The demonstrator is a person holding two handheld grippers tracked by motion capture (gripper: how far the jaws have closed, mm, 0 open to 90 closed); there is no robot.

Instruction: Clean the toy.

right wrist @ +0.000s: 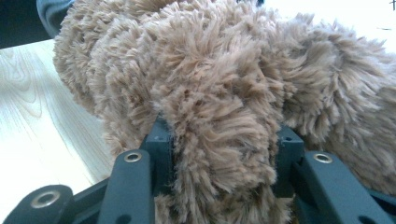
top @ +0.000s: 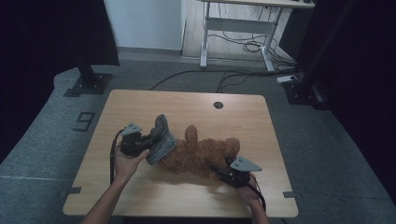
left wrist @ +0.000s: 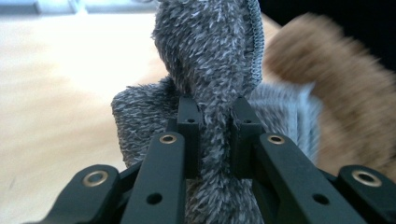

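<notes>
Left gripper (left wrist: 213, 116) pinches grey cloth (left wrist: 210, 56); right gripper (right wrist: 224, 140) clamps teddy bear (right wrist: 224, 79)

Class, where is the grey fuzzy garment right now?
In the high view, the grey fuzzy garment sits left of centre on the wooden table, pinched by the left tongs, against the brown plush bear.

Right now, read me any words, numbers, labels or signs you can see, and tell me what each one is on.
"9": a dark figure on the grey floor left of the table, at; it could be a 6 seen from the other side.
No readable text on the teddy bear, the grey cloth, the left gripper or the right gripper.
</notes>
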